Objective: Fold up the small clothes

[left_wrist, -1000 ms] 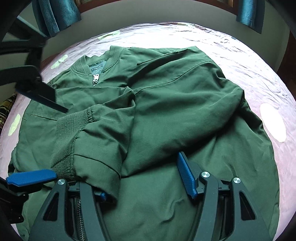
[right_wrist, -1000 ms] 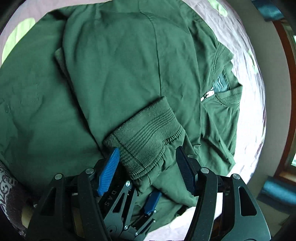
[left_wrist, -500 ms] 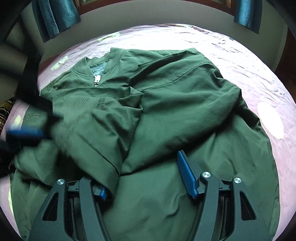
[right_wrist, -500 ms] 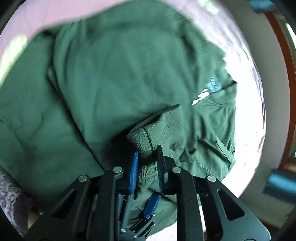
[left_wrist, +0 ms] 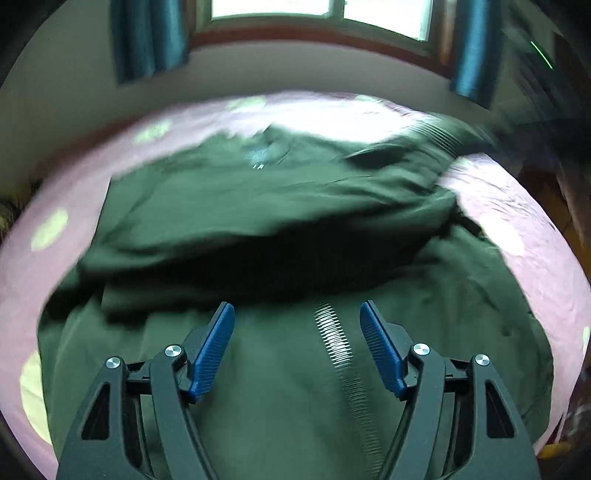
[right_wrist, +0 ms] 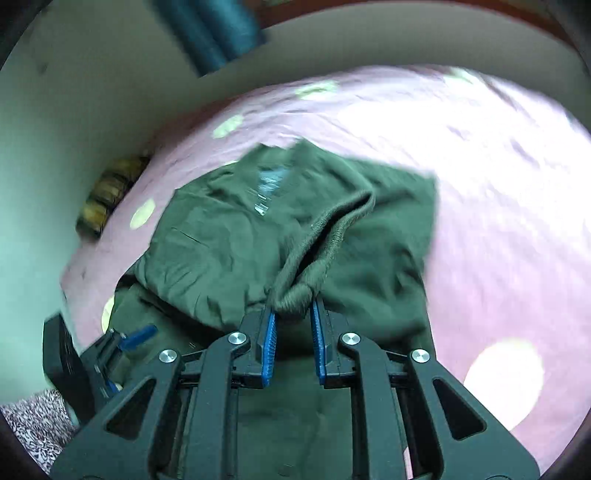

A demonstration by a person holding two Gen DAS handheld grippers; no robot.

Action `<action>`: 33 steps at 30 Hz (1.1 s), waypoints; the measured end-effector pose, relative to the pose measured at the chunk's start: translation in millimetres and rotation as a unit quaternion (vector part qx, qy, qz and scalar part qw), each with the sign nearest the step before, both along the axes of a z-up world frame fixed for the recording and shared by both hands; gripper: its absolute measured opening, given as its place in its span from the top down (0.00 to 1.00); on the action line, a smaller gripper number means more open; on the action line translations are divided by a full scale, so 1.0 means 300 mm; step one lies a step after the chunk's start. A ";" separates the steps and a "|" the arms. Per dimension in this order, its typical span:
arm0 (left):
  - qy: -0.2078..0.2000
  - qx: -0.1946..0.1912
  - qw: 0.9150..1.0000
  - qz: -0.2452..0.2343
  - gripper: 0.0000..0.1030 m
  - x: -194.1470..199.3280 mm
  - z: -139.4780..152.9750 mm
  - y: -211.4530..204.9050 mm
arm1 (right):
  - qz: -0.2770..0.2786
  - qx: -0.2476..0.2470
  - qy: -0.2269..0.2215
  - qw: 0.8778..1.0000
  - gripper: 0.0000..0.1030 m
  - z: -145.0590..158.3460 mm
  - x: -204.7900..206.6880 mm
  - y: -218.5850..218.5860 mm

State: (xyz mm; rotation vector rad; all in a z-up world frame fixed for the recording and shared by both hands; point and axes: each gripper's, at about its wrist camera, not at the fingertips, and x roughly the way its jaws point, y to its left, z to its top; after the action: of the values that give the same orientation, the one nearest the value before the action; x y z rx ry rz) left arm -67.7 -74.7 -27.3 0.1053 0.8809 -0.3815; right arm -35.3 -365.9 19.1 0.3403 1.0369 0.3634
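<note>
Early stage — jacket (left_wrist: pixel 295 369) lies rumpled on the bed (right_wrist: pixel 498 221), no neat fold. Right gripper (right_wrist: pixel 291 328) pinches the cuff (right_wrist: pixel 295 295); left gripper (left_wrist: pixel 297 343) spread, empty — both sleeves and body left to fold.

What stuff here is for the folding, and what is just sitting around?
For the folding:
- green jacket
- its ribbed cuff, pinched by the right gripper
- left gripper, open over the jacket

Just sitting around:
- pink spotted bedsheet
- teal curtains
- window
- patterned cloth at the bed edge
</note>
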 end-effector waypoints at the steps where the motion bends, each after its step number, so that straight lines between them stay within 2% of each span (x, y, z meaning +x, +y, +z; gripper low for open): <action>1: 0.014 -0.010 1.000 0.018 0.32 0.029 -0.010 0.042 | -0.009 0.017 0.005 1.000 0.84 -0.039 -0.015 -0.018; 3: 0.042 -0.058 0.996 0.054 0.32 0.079 -0.014 0.128 | -0.025 0.067 0.024 0.997 0.84 -0.137 -0.044 -0.049; 5: 0.052 -0.083 0.993 0.071 0.32 0.105 -0.013 0.184 | -0.044 0.114 0.027 0.992 0.83 -0.189 -0.051 -0.078; 8: 0.053 -0.101 0.989 0.098 0.32 0.145 -0.009 0.247 | -0.080 0.190 0.013 0.978 0.71 -0.221 -0.061 -0.132; 10: 0.056 -0.110 0.986 0.114 0.32 0.174 -0.008 0.291 | -0.098 0.224 0.011 0.970 0.51 -0.240 -0.054 -0.151; 11: 0.053 -0.104 0.986 0.121 0.32 0.180 -0.003 0.296 | -0.101 0.234 0.018 0.967 0.50 -0.251 -0.047 -0.147; 13: 0.042 -0.096 0.983 0.148 0.32 0.198 0.004 0.357 | -0.092 0.210 0.030 0.973 0.55 -0.253 -0.033 -0.109; 14: 0.044 -0.099 0.982 0.157 0.32 0.206 0.002 0.380 | -0.088 0.189 0.035 0.977 0.61 -0.246 -0.030 -0.088; 15: 0.046 -0.098 0.979 0.173 0.32 0.217 -0.003 0.409 | -0.084 0.168 0.043 0.981 0.78 -0.236 -0.023 -0.067; 17: 0.048 -0.094 0.975 0.195 0.32 0.231 -0.013 0.454 | -0.083 0.102 0.056 0.990 0.81 -0.203 -0.023 -0.014; 18: 0.052 -0.092 0.973 0.205 0.32 0.241 -0.022 0.472 | -0.072 0.065 0.042 0.994 0.82 -0.164 -0.023 0.024; 20: 0.061 -0.094 0.969 0.221 0.32 0.262 -0.043 0.512 | -0.048 0.025 0.016 0.998 0.84 -0.094 -0.027 0.090; 24: 0.068 -0.117 0.959 0.250 0.32 0.299 -0.050 0.582 | -0.002 0.011 -0.058 0.998 0.84 0.065 -0.012 0.209; 28: 0.086 -0.164 0.945 0.270 0.32 0.314 -0.057 0.641 | 0.019 0.042 -0.142 0.989 0.84 0.191 0.024 0.245; 30: 0.092 -0.182 0.939 0.277 0.33 0.317 -0.065 0.656 | 0.006 0.048 -0.144 0.988 0.84 0.162 0.037 0.196; 32: 0.097 -0.184 0.939 0.273 0.34 0.320 -0.072 0.660 | -0.028 0.052 -0.100 0.993 0.84 0.044 0.055 0.103; 33: 0.097 -0.184 0.939 0.273 0.34 0.321 -0.075 0.664 | -0.054 0.056 -0.062 0.995 0.84 -0.046 0.071 0.054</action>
State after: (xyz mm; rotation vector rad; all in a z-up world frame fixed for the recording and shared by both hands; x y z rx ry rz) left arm 28.6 124.4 -49.7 -0.5244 0.9772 -0.0289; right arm -13.9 -349.7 5.3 0.4669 0.8754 0.3426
